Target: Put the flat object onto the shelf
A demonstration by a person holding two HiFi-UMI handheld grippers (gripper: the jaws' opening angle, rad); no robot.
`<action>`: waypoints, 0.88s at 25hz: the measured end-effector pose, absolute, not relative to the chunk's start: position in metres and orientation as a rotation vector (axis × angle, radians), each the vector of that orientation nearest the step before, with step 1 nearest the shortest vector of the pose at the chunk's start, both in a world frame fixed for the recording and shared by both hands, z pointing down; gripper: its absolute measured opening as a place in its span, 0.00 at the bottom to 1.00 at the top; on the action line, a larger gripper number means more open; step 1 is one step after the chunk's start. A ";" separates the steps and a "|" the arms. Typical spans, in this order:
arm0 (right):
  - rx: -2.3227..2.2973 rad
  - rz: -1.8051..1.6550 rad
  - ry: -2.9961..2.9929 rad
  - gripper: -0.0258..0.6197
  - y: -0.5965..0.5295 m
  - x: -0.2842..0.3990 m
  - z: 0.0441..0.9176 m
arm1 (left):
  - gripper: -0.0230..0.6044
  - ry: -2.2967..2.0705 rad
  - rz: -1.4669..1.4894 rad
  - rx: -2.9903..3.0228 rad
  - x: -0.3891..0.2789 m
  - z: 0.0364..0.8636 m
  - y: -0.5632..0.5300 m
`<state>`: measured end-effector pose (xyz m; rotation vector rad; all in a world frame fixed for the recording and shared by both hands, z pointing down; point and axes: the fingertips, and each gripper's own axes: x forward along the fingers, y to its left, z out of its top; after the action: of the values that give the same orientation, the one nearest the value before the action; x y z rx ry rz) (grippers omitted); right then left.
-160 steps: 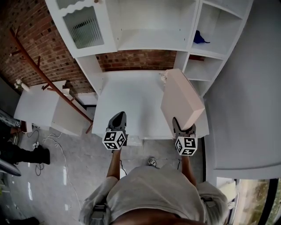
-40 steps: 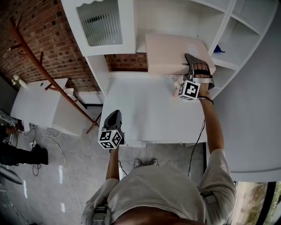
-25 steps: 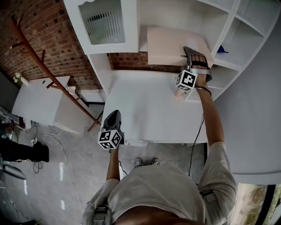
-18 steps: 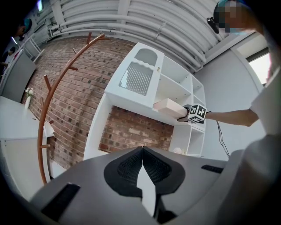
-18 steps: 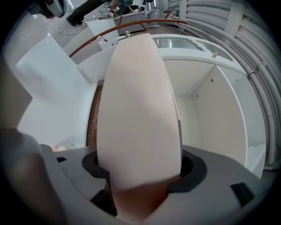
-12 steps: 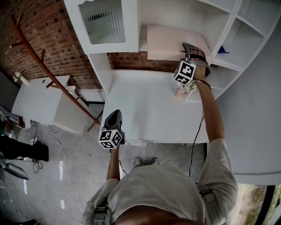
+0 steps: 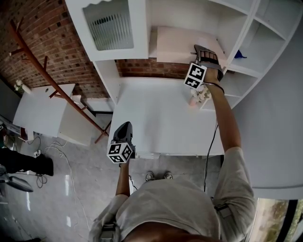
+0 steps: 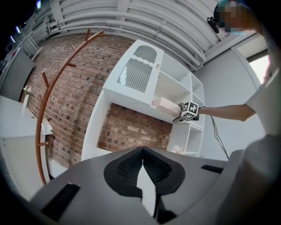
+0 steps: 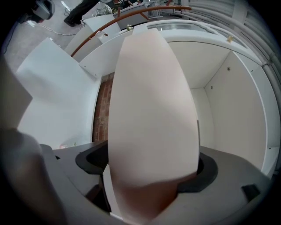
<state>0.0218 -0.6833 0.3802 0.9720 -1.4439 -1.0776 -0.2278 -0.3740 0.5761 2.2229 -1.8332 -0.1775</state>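
white shelving (image 7: 184,14) stands on a brick wall (image 7: 42,52); the flat pink box (image 7: 175,45) lies on its middle shelf above the desk (image 7: 156,118). your right gripper (image 7: 199,48) has just opened wide, the box's near right end between its jaws, unpinched. your left gripper (image 7: 125,127), near the desk's front edge, is closed and empty.

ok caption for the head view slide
Right gripper has just been opening its jaws around the box on the shelf; left gripper shut, idle.
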 end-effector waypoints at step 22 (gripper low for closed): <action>1.005 -1.067 -1.404 0.72 -0.723 0.014 0.379 | 0.06 -1.866 -0.166 2.186 -0.241 0.579 -0.381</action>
<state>0.0141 -0.7229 0.3789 1.0055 -1.4039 -1.0673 -0.2408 -0.3811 0.5790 2.1860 -1.8655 -0.1663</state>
